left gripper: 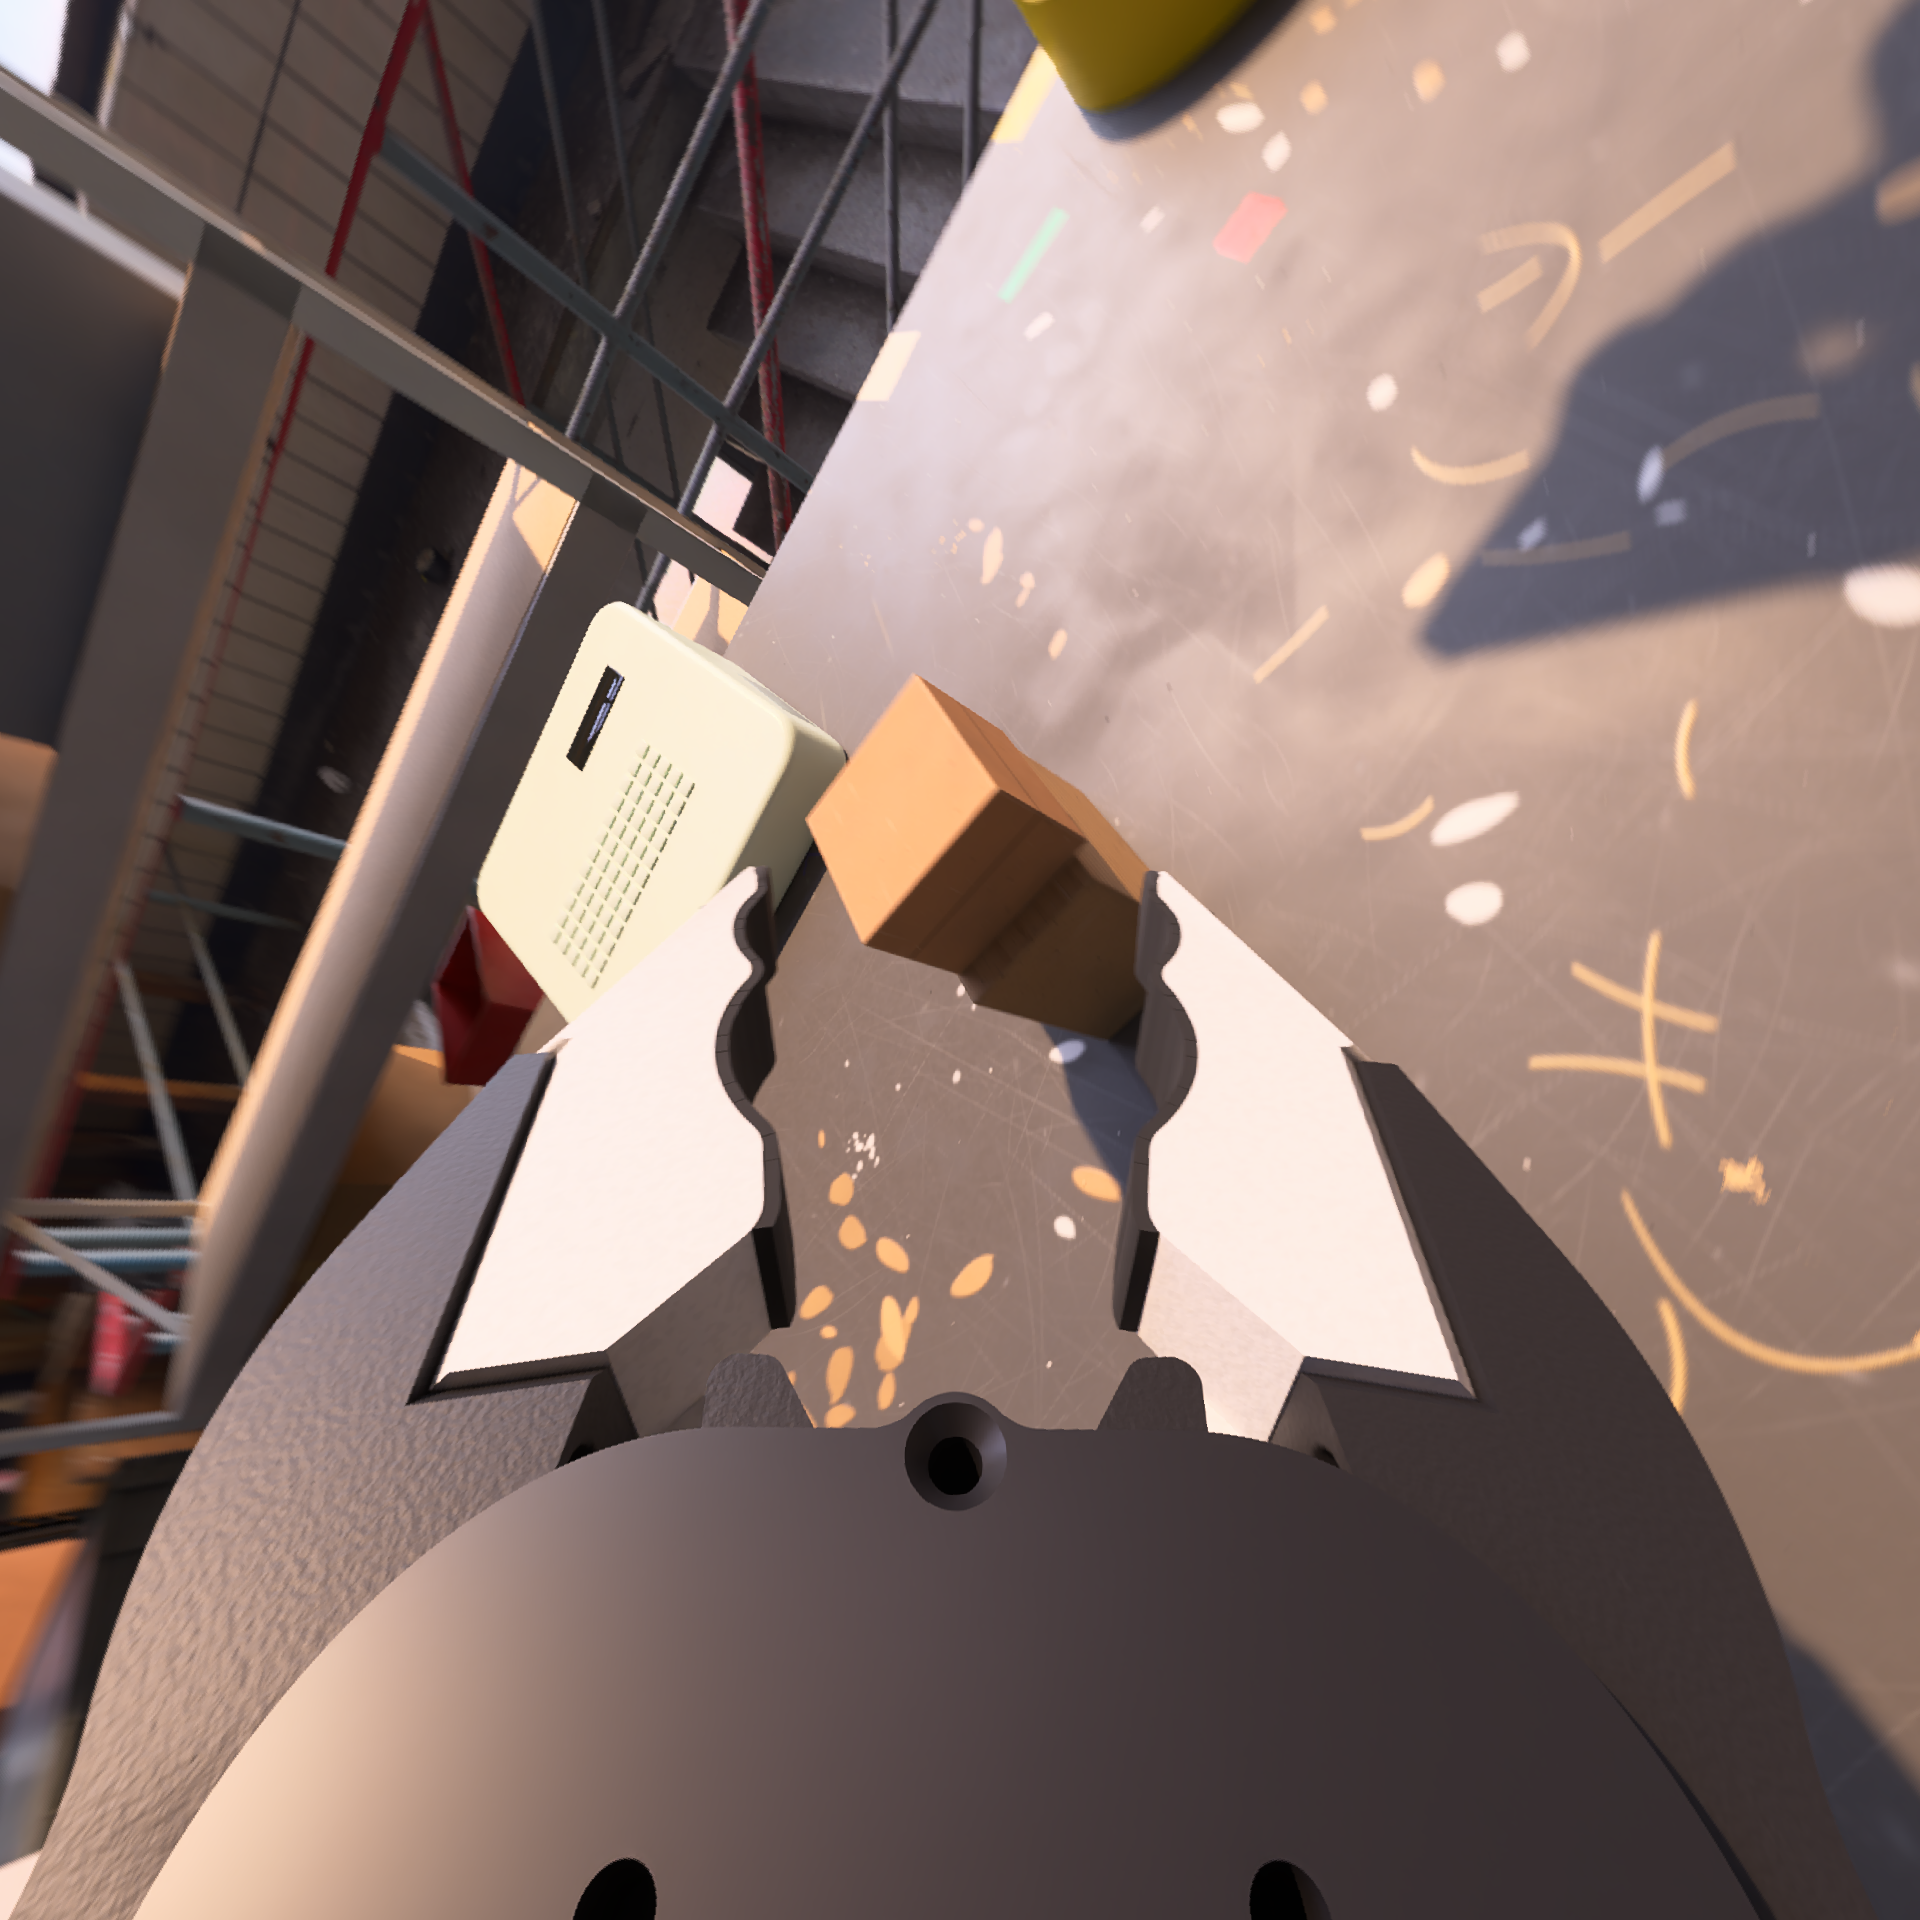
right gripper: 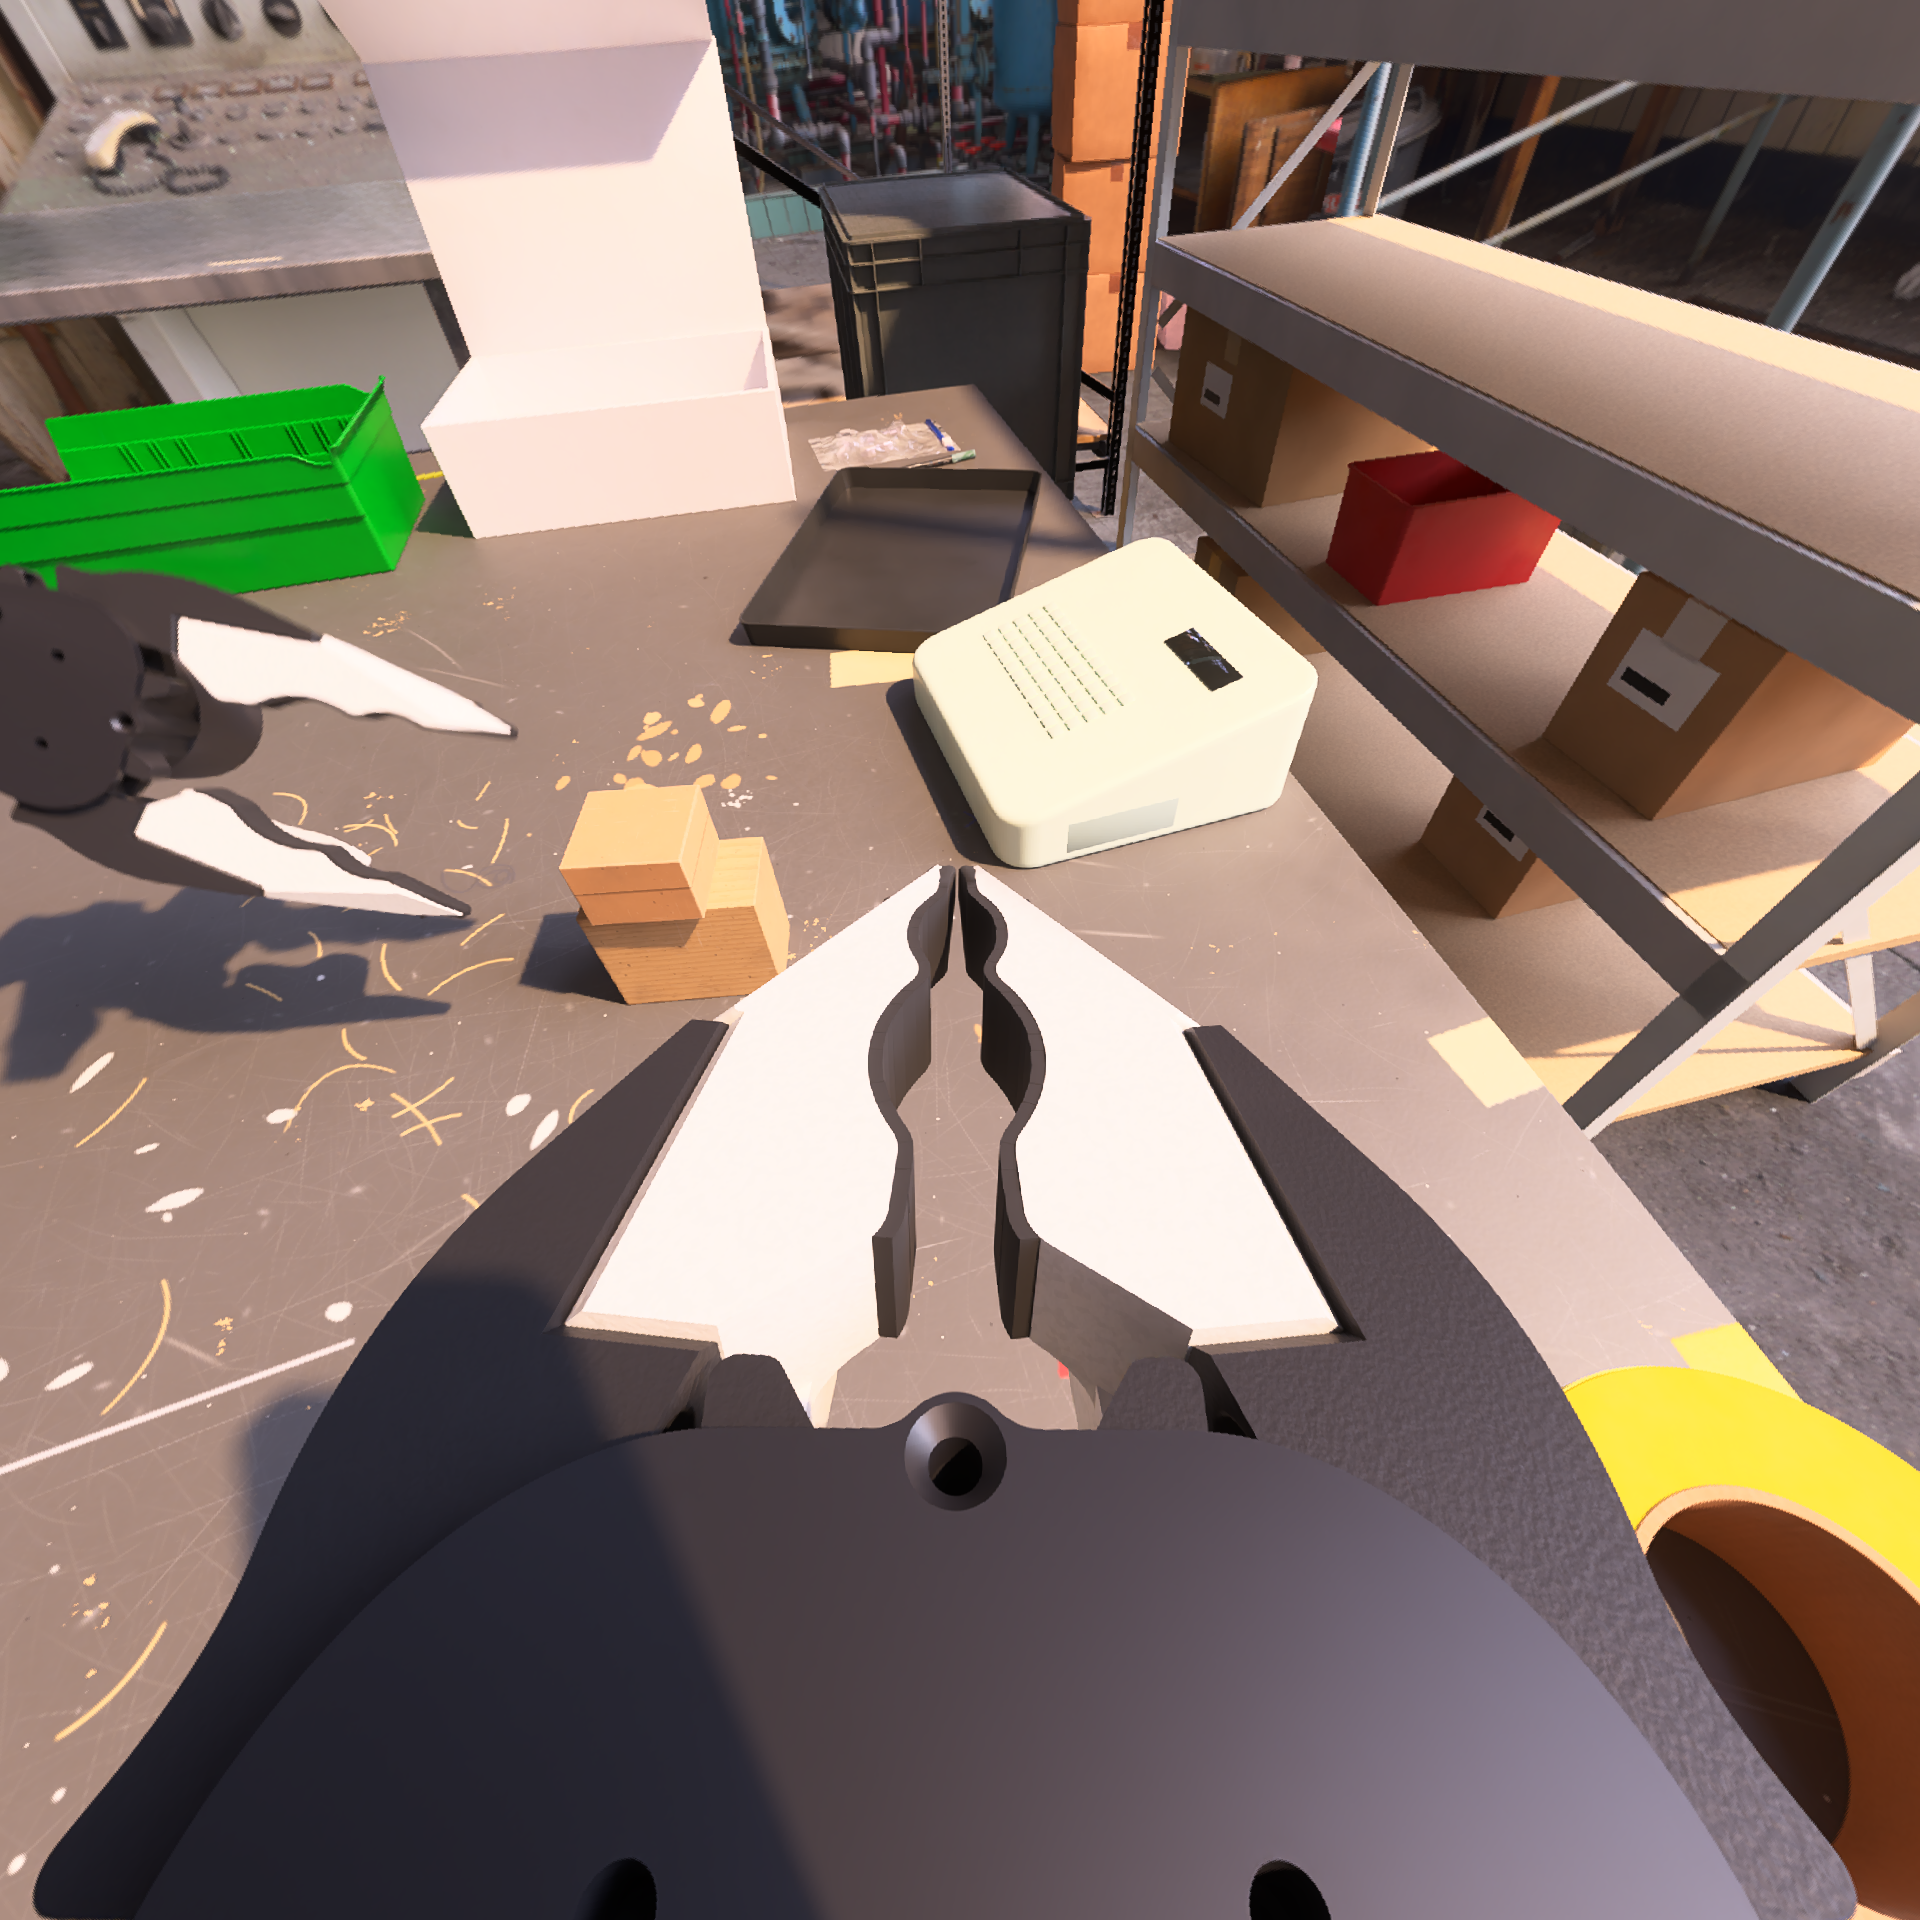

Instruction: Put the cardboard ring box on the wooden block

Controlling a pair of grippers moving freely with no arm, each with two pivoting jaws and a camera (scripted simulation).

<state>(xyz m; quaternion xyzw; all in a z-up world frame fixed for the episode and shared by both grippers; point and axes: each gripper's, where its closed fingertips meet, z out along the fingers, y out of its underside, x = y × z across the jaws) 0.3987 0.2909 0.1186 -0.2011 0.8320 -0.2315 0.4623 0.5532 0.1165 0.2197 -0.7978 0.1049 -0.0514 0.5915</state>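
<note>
table (right gripper: 1195, 997): grey, scratched up, paint flecks everywhere
ring box (right gripper: 636, 854): sitting on the wooden block (right gripper: 717, 951)
left gripper (left gripper: 956, 894): spread wide, holding nothing
right gripper (right gripper: 956, 875): clenched, empty
room: shelving (right gripper: 1558, 343) right beside the table

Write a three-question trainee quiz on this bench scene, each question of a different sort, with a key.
1. True or false: the cardboard ring box rests on the wooden block.
2. The left tongs are: A) open, B) shut on the box, C) out of view.
3. Fill in: the right tongs are ____.

Key: 1 true; 2 A; 3 shut.
</note>
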